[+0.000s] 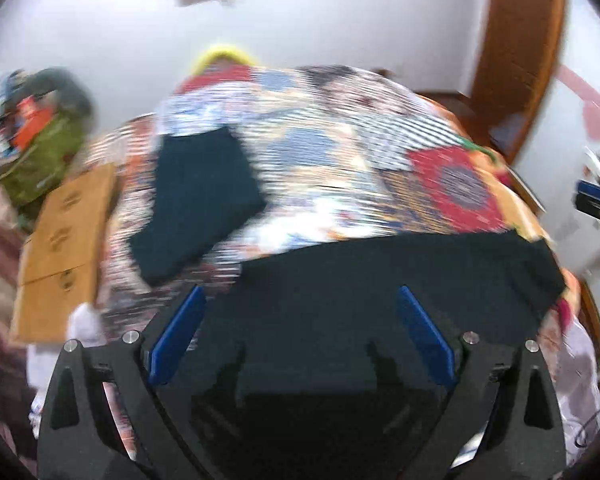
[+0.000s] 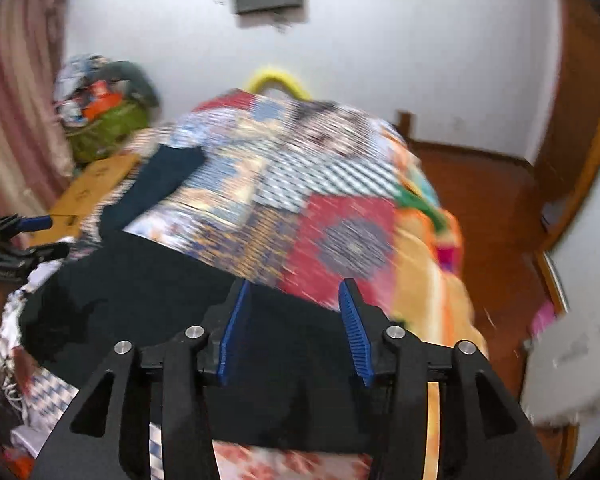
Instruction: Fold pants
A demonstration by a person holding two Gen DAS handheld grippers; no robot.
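Dark navy pants [image 1: 380,280] lie on a bed under a patchwork quilt [image 1: 340,140], the wide part nearest me and one leg [image 1: 196,200] running off to the far left. My left gripper [image 1: 300,290] hovers above the wide part, open, with nothing between its blue pads. In the right wrist view the pants [image 2: 140,300] spread across the near left of the quilt [image 2: 300,184]. My right gripper [image 2: 294,284] is over their right end, jaws apart and gripping nothing. Both views are blurred by motion.
A cardboard box [image 1: 64,240] and a green bag piled with clothes [image 1: 40,152] sit left of the bed. A pink curtain [image 2: 16,80] hangs at the left. Wooden floor [image 2: 480,208] and a wooden door frame [image 1: 520,60] lie to the right.
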